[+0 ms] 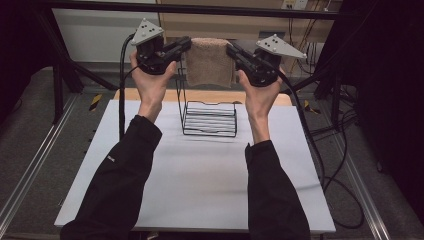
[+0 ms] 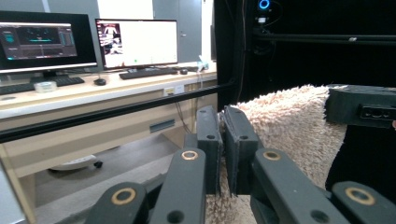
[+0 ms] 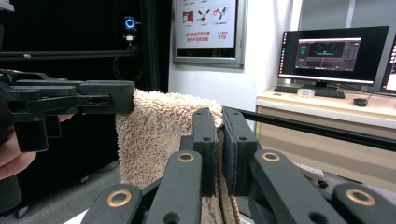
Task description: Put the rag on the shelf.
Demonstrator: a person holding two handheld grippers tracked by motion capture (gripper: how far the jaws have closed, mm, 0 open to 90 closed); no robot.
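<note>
Hanging lengthwise downward, a towel (image 1: 210, 61) is pinched by left tongs (image 1: 187, 46) and right tongs (image 1: 231, 51).

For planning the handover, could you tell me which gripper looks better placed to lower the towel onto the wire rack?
Neither clearly: the left gripper and right gripper each pinch a top corner of the towel, level, directly above the rack. Probably both lower together.

left gripper (image 1: 186, 45) raised, jaws clamping a towel corner | right gripper (image 1: 231, 50) raised level, jaws clamping opposite corner | both forearms reaching forward, hands gripping
</note>
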